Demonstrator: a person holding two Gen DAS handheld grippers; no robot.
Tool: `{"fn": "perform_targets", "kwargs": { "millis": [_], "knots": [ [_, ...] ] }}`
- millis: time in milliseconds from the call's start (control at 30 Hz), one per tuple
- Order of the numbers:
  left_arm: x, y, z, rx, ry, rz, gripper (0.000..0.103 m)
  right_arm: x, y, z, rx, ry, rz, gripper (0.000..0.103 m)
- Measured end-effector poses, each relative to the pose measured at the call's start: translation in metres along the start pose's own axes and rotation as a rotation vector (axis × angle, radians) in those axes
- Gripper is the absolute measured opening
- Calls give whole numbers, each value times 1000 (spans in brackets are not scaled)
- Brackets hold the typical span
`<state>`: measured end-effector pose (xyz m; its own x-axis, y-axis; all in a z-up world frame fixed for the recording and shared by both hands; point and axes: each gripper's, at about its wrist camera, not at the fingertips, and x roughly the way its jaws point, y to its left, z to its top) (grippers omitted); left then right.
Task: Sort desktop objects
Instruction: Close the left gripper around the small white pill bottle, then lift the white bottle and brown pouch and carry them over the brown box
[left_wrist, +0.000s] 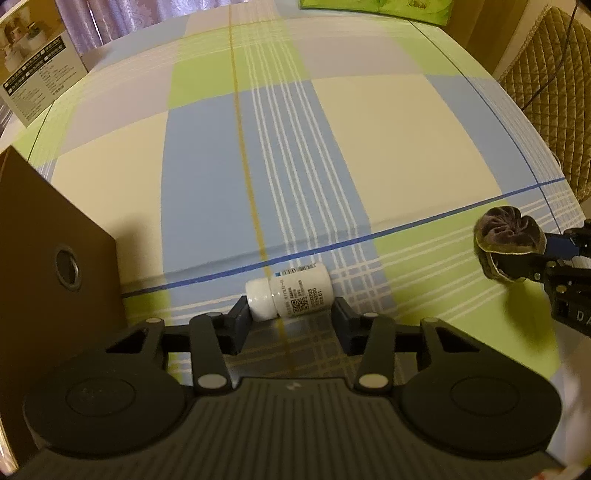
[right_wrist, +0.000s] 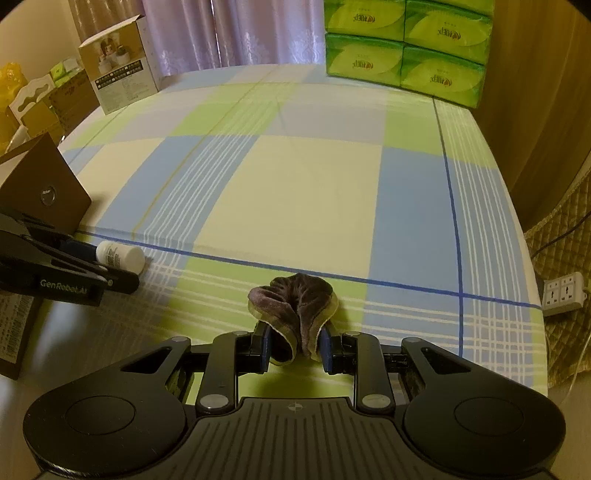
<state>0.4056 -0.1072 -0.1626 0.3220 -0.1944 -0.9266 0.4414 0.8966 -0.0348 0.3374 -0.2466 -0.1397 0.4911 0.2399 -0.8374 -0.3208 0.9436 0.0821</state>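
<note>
A white bottle (left_wrist: 291, 291) lies on its side on the checked tablecloth (left_wrist: 369, 147), slightly askew between the fingertips of my left gripper (left_wrist: 291, 317). The left finger touches its cap and a thin gap shows at the right finger, so this gripper is open around it. From the right wrist view the bottle (right_wrist: 120, 256) sits in the left gripper (right_wrist: 109, 266) at the far left. My right gripper (right_wrist: 294, 347) is shut on a brown velvet scrunchie (right_wrist: 295, 299). The scrunchie (left_wrist: 506, 236) hangs above the cloth in the right gripper (left_wrist: 543, 258), casting a shadow below.
A brown box (left_wrist: 55, 258) with a round emblem stands just left of the left gripper. A white product box (right_wrist: 122, 62) is at the back left, stacked green tissue packs (right_wrist: 406, 48) at the back right. A quilted chair (left_wrist: 546, 92) and a power strip (right_wrist: 563, 293) lie beyond the right edge.
</note>
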Motion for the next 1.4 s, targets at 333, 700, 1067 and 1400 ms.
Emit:
{"fn": "perform_targets", "kwargs": {
  "millis": [333, 700, 1067, 1400],
  "knots": [
    [-21, -2, -20, -47, -23, -59, 41, -10, -4, -9, 11, 3, 5, 23],
    [-63, -22, -31, 2, -102, -95, 41, -34, 0, -20, 22, 1, 46, 22],
    [-106, -28, -45, -5, -179, -115, 41, -68, 18, -19, -34, -46, 103, 14],
    [-137, -22, -70, -57, -223, -112, 41, -96, 43, -20, -90, -76, 139, 13]
  ]
}}
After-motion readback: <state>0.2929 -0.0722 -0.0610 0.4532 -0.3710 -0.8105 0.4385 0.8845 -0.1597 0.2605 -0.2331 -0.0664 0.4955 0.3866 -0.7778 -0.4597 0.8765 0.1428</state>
